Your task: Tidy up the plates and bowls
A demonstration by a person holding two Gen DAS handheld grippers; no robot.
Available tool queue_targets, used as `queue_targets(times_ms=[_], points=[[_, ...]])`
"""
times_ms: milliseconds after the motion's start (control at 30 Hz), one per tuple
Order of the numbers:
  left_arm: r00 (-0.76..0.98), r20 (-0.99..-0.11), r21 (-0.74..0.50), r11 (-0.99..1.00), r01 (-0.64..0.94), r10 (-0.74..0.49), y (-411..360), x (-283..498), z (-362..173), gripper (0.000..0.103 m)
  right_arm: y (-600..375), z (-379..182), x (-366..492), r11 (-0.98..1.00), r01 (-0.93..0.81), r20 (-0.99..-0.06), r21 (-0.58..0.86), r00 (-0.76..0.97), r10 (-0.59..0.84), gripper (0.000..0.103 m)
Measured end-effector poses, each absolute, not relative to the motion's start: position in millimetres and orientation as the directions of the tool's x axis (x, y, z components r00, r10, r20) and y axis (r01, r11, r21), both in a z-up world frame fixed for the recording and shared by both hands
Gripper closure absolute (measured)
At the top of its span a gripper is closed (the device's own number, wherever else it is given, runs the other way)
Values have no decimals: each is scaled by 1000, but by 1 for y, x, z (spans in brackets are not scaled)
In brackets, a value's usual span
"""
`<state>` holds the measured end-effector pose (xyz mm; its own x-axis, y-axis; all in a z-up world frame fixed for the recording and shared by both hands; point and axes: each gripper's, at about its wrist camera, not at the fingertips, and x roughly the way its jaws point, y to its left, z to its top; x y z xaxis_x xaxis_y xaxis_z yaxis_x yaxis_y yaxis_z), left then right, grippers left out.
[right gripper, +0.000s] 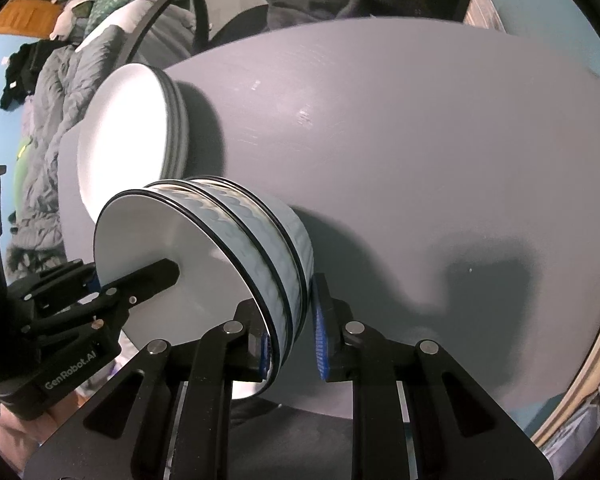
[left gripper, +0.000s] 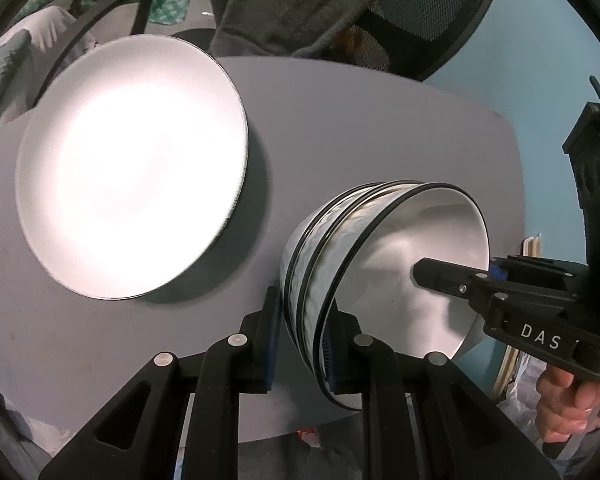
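A nested stack of white bowls (left gripper: 400,264) with black rims and pale blue wave bands sits on the grey table (left gripper: 340,120); it also shows in the right wrist view (right gripper: 172,256). My left gripper (left gripper: 302,344) straddles the near wall of the stack, one finger inside and one outside. My right gripper (right gripper: 294,340) straddles the opposite wall the same way; its finger (left gripper: 444,276) shows inside the top bowl. A stack of white plates (left gripper: 128,168) lies to the left on the table, seen too in the right wrist view (right gripper: 128,132).
A dark mesh office chair (left gripper: 420,12) draped with grey cloth stands behind the table. Bedding and clothes (right gripper: 48,100) lie beyond the table's left edge. The right half of the grey table (right gripper: 440,160) is bare. A blue wall (left gripper: 532,72) is at the far right.
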<state>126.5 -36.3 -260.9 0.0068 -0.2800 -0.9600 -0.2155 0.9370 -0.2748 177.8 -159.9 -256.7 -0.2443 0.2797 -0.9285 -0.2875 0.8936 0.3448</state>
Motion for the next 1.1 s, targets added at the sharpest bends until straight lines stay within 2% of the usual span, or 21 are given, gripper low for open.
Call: queue_targets(times_ms=[533, 867, 1100], points=[[112, -966, -256, 914, -314, -232, 40, 131, -224, 86, -72, -218, 197, 836, -439, -943, 329, -200, 266, 85], [120, -974, -223, 890, -398, -191, 101, 140, -236, 86, -4, -241, 209, 817, -473, -941, 331, -236, 244, 86], [143, -976, -210, 894, -397, -165, 125, 156, -242, 88, 15, -256, 212, 836, -449, -944, 314, -241, 225, 87]])
